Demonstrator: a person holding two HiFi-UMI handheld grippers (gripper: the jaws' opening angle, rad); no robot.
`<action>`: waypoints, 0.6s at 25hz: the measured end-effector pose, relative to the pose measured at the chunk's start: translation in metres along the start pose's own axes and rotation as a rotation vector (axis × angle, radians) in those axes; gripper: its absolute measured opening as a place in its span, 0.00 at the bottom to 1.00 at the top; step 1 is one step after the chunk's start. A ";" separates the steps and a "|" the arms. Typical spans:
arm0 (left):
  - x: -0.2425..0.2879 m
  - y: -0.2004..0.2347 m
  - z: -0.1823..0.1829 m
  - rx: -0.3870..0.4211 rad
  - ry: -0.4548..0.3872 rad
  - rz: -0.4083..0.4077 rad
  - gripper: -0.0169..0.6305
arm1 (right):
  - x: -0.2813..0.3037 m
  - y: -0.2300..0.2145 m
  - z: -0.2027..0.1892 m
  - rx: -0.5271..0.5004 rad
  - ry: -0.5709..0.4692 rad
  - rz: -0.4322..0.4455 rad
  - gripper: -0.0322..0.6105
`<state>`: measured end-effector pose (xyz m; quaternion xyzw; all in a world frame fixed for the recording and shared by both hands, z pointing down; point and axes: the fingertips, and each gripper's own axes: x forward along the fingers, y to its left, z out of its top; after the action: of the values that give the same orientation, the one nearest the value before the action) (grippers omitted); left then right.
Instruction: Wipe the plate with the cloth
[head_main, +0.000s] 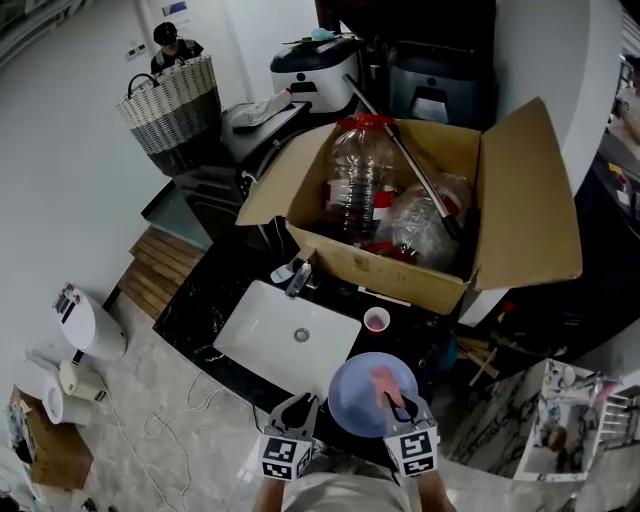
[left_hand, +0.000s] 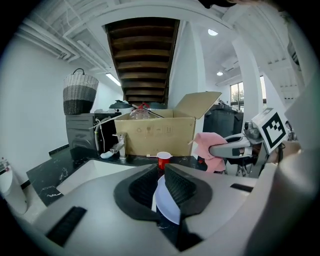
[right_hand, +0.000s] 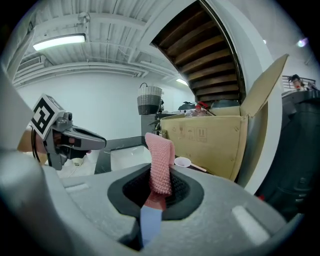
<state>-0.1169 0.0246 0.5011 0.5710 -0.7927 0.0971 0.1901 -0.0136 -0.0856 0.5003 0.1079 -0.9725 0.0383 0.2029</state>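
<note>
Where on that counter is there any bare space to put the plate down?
The white sink basin is empty, and black counter left of it is bare. Between the cardboard box and the plate it is crowded by a small cup.

Black marble counter, white sink, open cardboard box, wicker basket, pale floor

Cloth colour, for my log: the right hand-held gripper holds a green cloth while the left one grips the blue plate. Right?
No: the cloth is pink, not green, as the right gripper view shows. The right hand-held gripper does hold it, and the left hand-held gripper does grip the blue plate.
</note>
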 end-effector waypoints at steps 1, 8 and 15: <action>0.005 0.000 -0.001 0.004 0.008 -0.012 0.10 | 0.001 -0.003 -0.002 0.004 0.005 -0.009 0.10; 0.041 0.001 -0.011 0.038 0.052 -0.131 0.10 | 0.013 -0.018 -0.017 0.054 0.044 -0.108 0.10; 0.076 0.011 -0.029 0.085 0.138 -0.287 0.10 | 0.033 -0.016 -0.028 0.115 0.091 -0.212 0.10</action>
<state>-0.1429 -0.0266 0.5594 0.6779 -0.6832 0.1414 0.2318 -0.0289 -0.1040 0.5402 0.2196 -0.9416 0.0772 0.2433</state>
